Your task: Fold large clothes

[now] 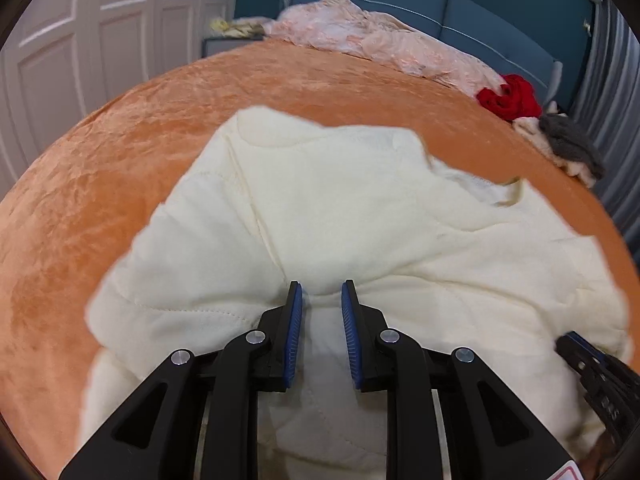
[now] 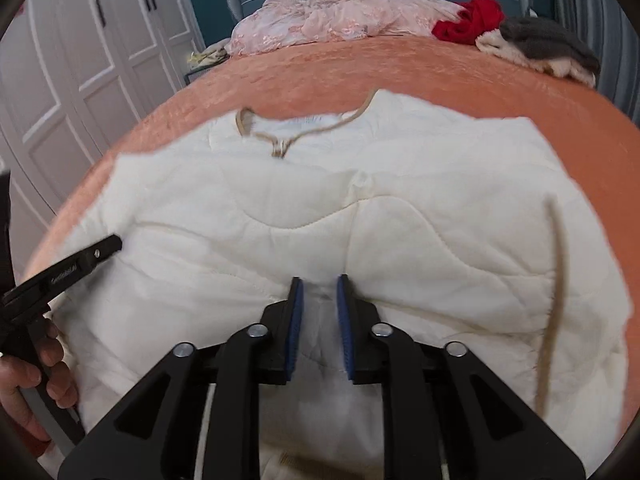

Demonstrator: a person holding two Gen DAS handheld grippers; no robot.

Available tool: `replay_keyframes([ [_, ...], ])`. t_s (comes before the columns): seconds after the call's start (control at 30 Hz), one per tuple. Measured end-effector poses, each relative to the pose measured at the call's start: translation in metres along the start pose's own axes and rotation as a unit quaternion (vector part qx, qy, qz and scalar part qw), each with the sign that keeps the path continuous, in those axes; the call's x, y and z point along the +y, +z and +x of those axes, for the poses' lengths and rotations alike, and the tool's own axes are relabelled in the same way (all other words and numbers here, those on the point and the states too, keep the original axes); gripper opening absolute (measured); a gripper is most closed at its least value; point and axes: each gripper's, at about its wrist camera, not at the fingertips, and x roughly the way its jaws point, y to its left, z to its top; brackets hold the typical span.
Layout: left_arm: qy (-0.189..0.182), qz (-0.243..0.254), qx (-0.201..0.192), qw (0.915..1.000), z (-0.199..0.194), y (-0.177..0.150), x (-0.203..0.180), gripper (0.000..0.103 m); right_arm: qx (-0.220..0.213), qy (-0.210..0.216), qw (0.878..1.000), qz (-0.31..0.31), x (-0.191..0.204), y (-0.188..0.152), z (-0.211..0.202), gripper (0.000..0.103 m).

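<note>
A large cream quilted jacket [image 1: 340,208] lies spread on the orange bedspread [image 1: 120,152], collar [image 2: 280,136] with tan trim toward the headboard. My left gripper [image 1: 322,296] is shut on a bunched fold of the jacket near its lower hem. My right gripper [image 2: 319,290] is shut on another fold of the same jacket [image 2: 320,208]. The left gripper also shows at the left edge of the right wrist view [image 2: 60,268], held by a hand. The right gripper tip shows at the right edge of the left wrist view [image 1: 584,352].
A pink crumpled blanket [image 2: 340,20] lies at the head of the bed. A red garment [image 2: 472,20] and a grey and cream garment [image 2: 544,46] lie at the far right. White wardrobe doors [image 2: 80,60] stand left. A blue headboard [image 1: 440,4] is behind.
</note>
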Motion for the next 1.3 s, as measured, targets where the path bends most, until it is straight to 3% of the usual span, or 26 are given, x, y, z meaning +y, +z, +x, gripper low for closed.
replay_keyframes([
  [0.03, -0.020, -0.006, 0.000, 0.9998, -0.010, 0.008, 0.007, 0.020, -0.010, 0.007, 1.000, -0.003, 0.001, 0.008, -0.011, 0.027],
  [0.1, -0.033, -0.017, -0.008, 0.9993, -0.022, 0.026, 0.020, 0.025, -0.033, 0.023, 0.999, -0.016, 0.008, 0.029, -0.023, 0.044],
  [0.13, -0.035, -0.030, -0.008, 0.9989, -0.023, 0.043, 0.029, 0.034, -0.041, 0.033, 0.998, -0.020, 0.013, 0.042, -0.025, 0.051],
  [0.17, -0.039, -0.046, -0.008, 0.9982, -0.021, 0.057, 0.037, 0.044, -0.043, 0.053, 0.997, -0.022, 0.022, 0.060, -0.021, 0.065],
  [0.2, -0.046, -0.066, -0.010, 0.9967, -0.018, 0.071, 0.044, 0.048, -0.040, 0.073, 0.996, -0.023, 0.030, 0.074, -0.015, 0.071],
  [0.27, -0.061, -0.097, -0.010, 0.9933, -0.006, 0.094, 0.056, 0.053, -0.027, 0.115, 0.993, -0.025, 0.049, 0.105, 0.010, 0.070],
  [0.37, -0.071, -0.135, 0.007, 0.9883, 0.024, 0.125, 0.069, 0.054, -0.005, 0.142, 0.990, -0.010, 0.070, 0.140, 0.058, 0.070],
  [0.53, -0.065, -0.159, 0.043, 0.9842, 0.076, 0.139, 0.079, 0.053, 0.052, 0.133, 0.989, 0.028, 0.088, 0.166, 0.139, 0.070],
  [0.57, -0.055, -0.150, 0.043, 0.9862, 0.083, 0.138, 0.079, 0.051, 0.061, 0.132, 0.989, 0.031, 0.091, 0.167, 0.149, 0.068],
  [0.6, -0.032, -0.135, 0.042, 0.9894, 0.090, 0.137, 0.077, 0.046, 0.073, 0.134, 0.988, 0.033, 0.095, 0.166, 0.160, 0.060],
  [0.63, -0.022, -0.125, 0.043, 0.9910, 0.094, 0.136, 0.076, 0.035, 0.084, 0.136, 0.987, 0.034, 0.097, 0.165, 0.170, 0.054],
  [0.67, -0.009, -0.112, 0.046, 0.9926, 0.100, 0.134, 0.075, 0.022, 0.101, 0.137, 0.985, 0.031, 0.101, 0.162, 0.182, 0.032],
  [0.7, 0.002, -0.103, 0.049, 0.9935, 0.105, 0.131, 0.075, 0.019, 0.114, 0.138, 0.984, 0.021, 0.106, 0.158, 0.189, 0.006],
  [0.77, 0.006, -0.096, 0.042, 0.9945, 0.109, 0.123, 0.078, 0.018, 0.096, 0.138, 0.986, -0.002, 0.111, 0.156, 0.185, 0.003],
  [0.87, 0.029, -0.064, 0.024, 0.9972, 0.110, 0.114, 0.070, 0.019, 0.062, 0.150, 0.987, 0.018, 0.098, 0.155, 0.175, 0.002],
  [1.0, 0.063, -0.031, 0.008, 0.9975, 0.113, 0.108, 0.058, 0.020, 0.072, 0.109, 0.991, -0.006, 0.101, 0.139, 0.195, 0.002],
  [1.2, 0.087, -0.015, 0.001, 0.9961, 0.118, 0.107, 0.055, 0.025, 0.065, 0.119, 0.991, 0.007, 0.095, 0.137, 0.194, 0.003],
  [1.3, 0.088, -0.014, -0.001, 0.9960, 0.113, 0.110, 0.053, 0.025, 0.027, 0.109, 0.993, 0.037, 0.074, 0.140, 0.159, 0.010],
])
